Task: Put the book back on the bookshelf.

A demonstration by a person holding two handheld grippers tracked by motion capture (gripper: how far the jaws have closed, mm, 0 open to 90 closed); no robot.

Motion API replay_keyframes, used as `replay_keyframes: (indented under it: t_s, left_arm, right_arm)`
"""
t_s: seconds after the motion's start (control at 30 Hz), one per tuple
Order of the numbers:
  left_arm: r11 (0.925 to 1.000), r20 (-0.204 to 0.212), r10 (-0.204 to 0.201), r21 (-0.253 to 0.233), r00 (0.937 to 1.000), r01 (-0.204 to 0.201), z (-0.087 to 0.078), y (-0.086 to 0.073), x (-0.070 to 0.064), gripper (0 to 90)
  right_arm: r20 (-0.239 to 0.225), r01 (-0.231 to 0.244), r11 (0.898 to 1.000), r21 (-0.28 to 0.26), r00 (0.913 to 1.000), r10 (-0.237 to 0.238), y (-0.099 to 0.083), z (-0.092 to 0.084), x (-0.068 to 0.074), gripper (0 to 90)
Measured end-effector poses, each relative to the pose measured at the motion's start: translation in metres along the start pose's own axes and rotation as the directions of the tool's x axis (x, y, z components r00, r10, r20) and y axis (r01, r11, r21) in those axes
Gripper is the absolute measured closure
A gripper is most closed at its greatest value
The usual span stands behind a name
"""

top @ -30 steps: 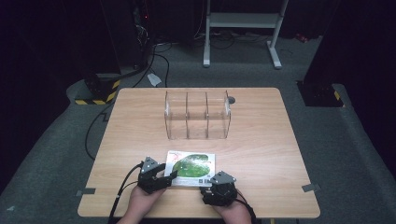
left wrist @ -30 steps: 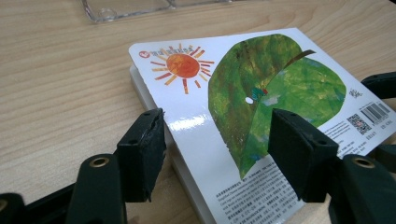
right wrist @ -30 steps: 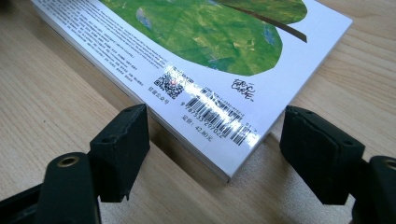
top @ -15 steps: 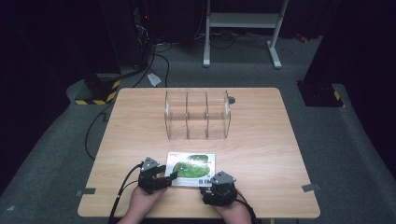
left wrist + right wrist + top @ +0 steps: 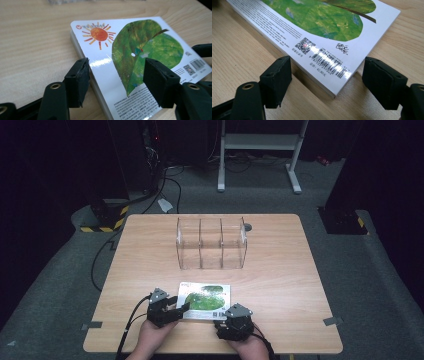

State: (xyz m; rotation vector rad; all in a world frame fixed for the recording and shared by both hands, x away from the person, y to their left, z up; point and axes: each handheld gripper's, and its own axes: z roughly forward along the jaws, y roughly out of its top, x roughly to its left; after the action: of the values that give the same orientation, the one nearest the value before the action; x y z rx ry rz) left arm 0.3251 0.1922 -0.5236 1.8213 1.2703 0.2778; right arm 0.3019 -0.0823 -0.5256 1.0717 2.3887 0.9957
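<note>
A thin picture book (image 5: pixel 205 295) lies flat near the table's front edge. Its cover shows a green leaf (image 5: pixel 147 47), an orange sun (image 5: pixel 99 33) and a barcode (image 5: pixel 332 65). My left gripper (image 5: pixel 181 308) is at the book's near left corner and stands open. In the left gripper view (image 5: pixel 117 82), one pad sits beside the book's edge and the other hovers over the cover. My right gripper (image 5: pixel 231 316) is at the near right corner, also open. In the right gripper view (image 5: pixel 330 83), the barcode corner lies between its pads, which do not touch it.
A clear plastic organiser (image 5: pixel 211 243) with three compartments stands at the middle of the wooden table (image 5: pixel 280 270), beyond the book. A small dark round object (image 5: pixel 248 226) lies behind it. Cables and a metal stand (image 5: pixel 260 150) are on the floor beyond the table.
</note>
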Motion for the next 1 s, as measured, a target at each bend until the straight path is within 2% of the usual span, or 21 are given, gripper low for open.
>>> replay_keyframes:
  t_s: [0.03,0.1,0.13,0.2,0.4,0.63,0.77,0.87,1.0]
  left_arm:
    - [0.9999,0.001,-0.006,0.015,1.0000,0.006,0.002,-0.001,0.001,37.8]
    - [0.9999,0.005,-0.013,0.008,0.9999,0.013,0.002,-0.001,0.002,38.4]
    - [0.9986,0.026,-0.053,-0.005,0.9982,0.053,0.000,-0.001,0.004,38.0]
    - [0.9974,0.036,-0.071,-0.013,0.9968,0.071,-0.002,-0.001,0.004,39.9]
    - [0.9942,0.060,-0.064,-0.083,0.9962,0.069,-0.012,0.004,0.002,42.1]
    - [0.9903,0.067,-0.025,-0.135,0.9974,0.034,-0.020,0.008,-0.004,42.6]
    - [0.9844,0.085,-0.008,-0.174,0.9963,0.023,-0.024,0.010,-0.006,43.7]
    - [0.9844,0.086,-0.003,-0.175,0.9963,0.018,-0.025,0.010,-0.006,44.1]
    - [0.9869,0.084,-0.002,-0.160,0.9964,0.016,-0.024,0.009,-0.006,43.7]
  right_arm:
    - [0.000,0.003,1.000,-0.001,1.0000,-0.003,0.000,0.000,0.000,23.5]
    - [0.001,0.001,1.000,-0.001,1.0000,-0.001,0.000,0.000,0.000,23.4]
    - [0.001,0.001,1.000,-0.001,1.0000,-0.001,0.000,0.000,0.000,23.2]
    - [0.004,-0.004,1.000,0.004,1.0000,0.004,0.000,0.000,0.000,22.5]
    - [0.007,-0.007,1.000,0.005,1.0000,0.007,0.000,0.000,0.000,22.3]
    - [0.010,-0.004,1.000,0.002,0.9999,0.004,0.000,0.000,0.000,21.7]
    - [0.013,-0.011,1.000,0.005,0.9998,0.011,0.000,0.000,0.000,22.3]
    - [0.014,-0.028,1.000,0.002,0.9995,0.027,0.000,0.000,0.000,23.7]
    - [-0.015,-0.084,0.996,-0.020,0.9964,0.084,-0.001,-0.002,-0.006,27.3]
